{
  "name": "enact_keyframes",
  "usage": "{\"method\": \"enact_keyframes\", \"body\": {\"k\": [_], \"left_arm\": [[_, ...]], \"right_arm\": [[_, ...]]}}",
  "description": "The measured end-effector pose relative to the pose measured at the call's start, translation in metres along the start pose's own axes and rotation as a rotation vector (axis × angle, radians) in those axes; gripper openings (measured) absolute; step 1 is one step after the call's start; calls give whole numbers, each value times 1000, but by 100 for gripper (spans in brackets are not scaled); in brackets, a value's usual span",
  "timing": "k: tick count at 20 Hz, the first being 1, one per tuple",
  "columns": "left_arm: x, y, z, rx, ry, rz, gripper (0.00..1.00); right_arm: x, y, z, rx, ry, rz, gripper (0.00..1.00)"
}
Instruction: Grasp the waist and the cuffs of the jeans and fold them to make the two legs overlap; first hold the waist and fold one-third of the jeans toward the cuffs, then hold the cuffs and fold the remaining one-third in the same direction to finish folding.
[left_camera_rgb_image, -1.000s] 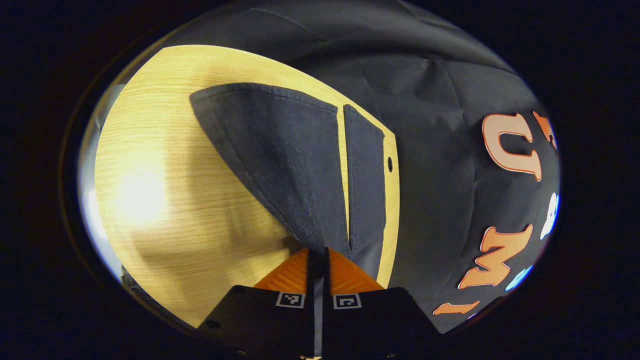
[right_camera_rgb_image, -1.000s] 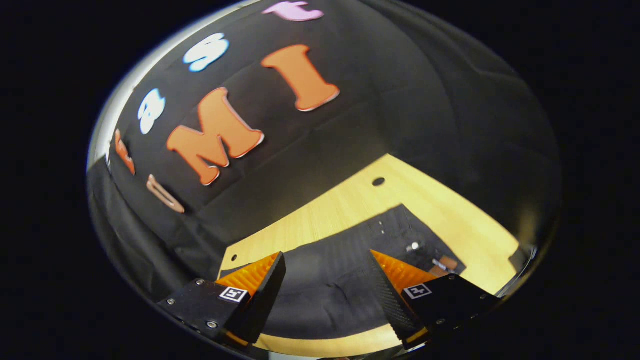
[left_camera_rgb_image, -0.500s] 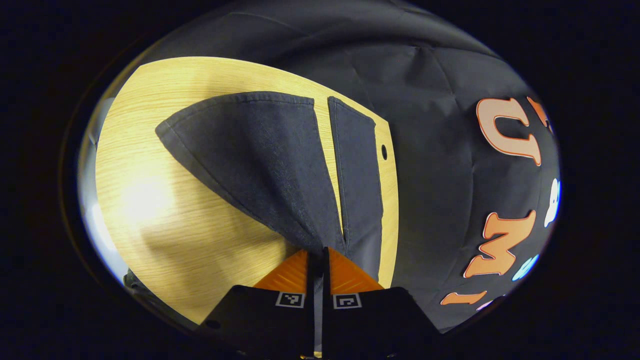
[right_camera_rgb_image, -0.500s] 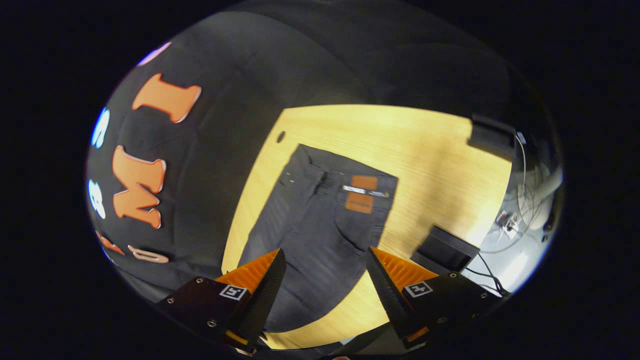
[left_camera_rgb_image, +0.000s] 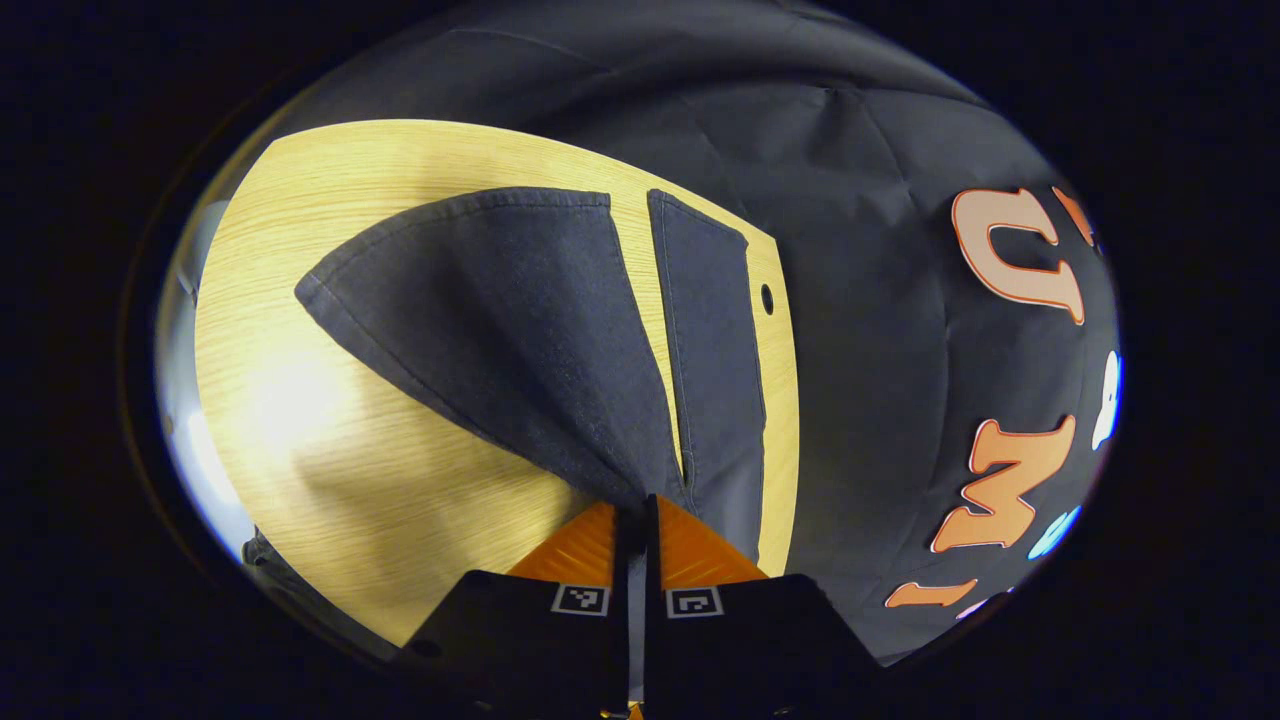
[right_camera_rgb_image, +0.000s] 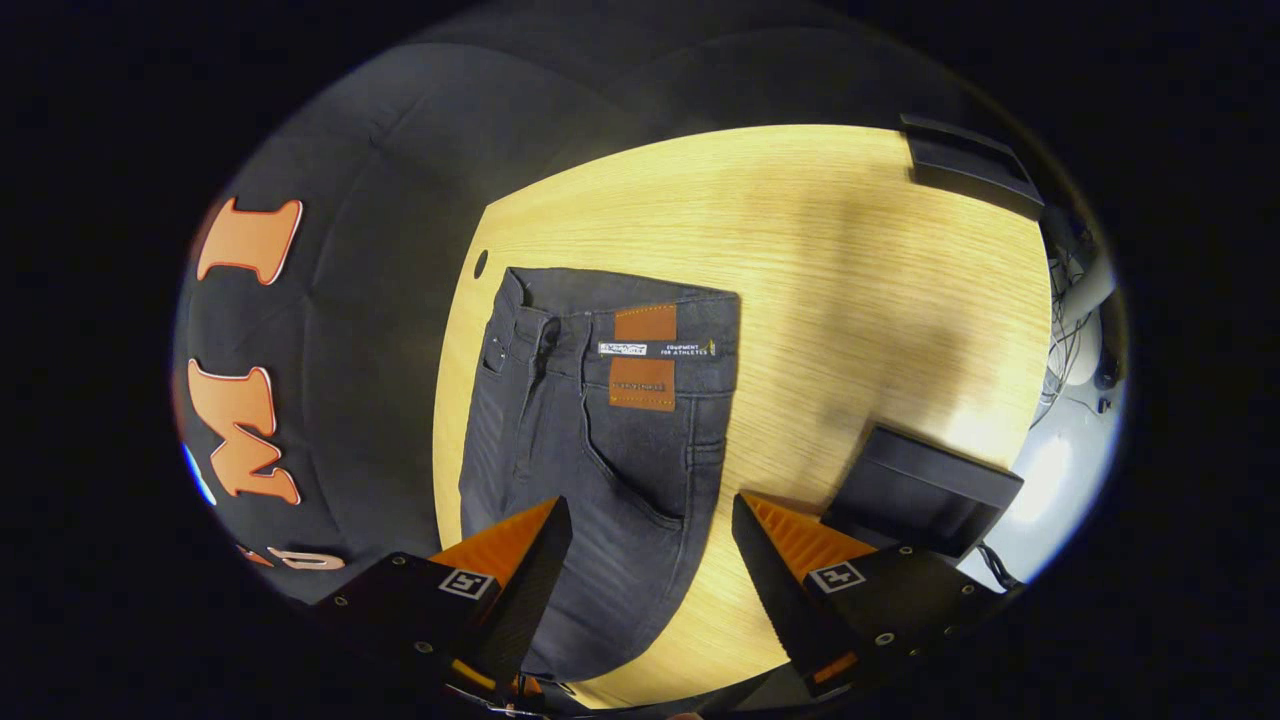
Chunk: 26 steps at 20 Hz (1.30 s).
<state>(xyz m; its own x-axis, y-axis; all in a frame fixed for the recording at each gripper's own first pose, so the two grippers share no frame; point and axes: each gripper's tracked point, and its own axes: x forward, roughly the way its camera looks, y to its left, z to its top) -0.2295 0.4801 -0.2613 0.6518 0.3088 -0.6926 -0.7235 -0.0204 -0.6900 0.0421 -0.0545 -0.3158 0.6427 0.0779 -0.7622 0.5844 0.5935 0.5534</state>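
Black cloth walls are seen behind a pale wooden table (right_camera_rgb_image: 850, 260), on which the dark jeans (right_camera_rgb_image: 600, 440) are laid flat near the wall-side edge. In the right gripper view the waist (right_camera_rgb_image: 620, 295) is seen at the far end, with the front facing up, and an orange and white tag (right_camera_rgb_image: 643, 357) is fixed across the waistband. A small round hole (right_camera_rgb_image: 480, 263) is seen in the table just beside the waist corner. A black box (right_camera_rgb_image: 920, 490) rests on the table to the right of the jeans, and a second dark object (right_camera_rgb_image: 970, 165) lies at the far corner, where cables (right_camera_rgb_image: 1065, 300) hang past the edge.

The right gripper (right_camera_rgb_image: 650, 560) is held above the thigh part of the jeans with its orange and black fingers (right_camera_rgb_image: 520, 560) spread wide; no cloth is touched by them.

In the left gripper view the two legs (left_camera_rgb_image: 520, 330) are seen stretched away over the table (left_camera_rgb_image: 330, 450), with a narrow strip of wood showing between them. The near leg is lifted and drawn to a point at the left gripper (left_camera_rgb_image: 636, 520), whose fingers are pressed together on the cloth. The cuff end itself is hidden between the fingers. The other leg (left_camera_rgb_image: 710, 350) lies flat close to the wall-side edge.
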Motion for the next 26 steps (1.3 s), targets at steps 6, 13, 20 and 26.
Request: {"method": "enact_keyframes", "body": {"k": [6,13,20,26], "left_arm": [[0,-2,1,-15,8,-5,6],[2,-3,1,3,28,5,7],[-6,4,3,66,33,77,6],[-27,-15,-8,176,28,160,6]], "right_arm": [[11,8,5,28,-19,-40,97],[28,-1,10,-88,-112,-130,46],[29,2,12,-115,-57,-70,1],[5,23,17,-199,-41,-3,0]]}}
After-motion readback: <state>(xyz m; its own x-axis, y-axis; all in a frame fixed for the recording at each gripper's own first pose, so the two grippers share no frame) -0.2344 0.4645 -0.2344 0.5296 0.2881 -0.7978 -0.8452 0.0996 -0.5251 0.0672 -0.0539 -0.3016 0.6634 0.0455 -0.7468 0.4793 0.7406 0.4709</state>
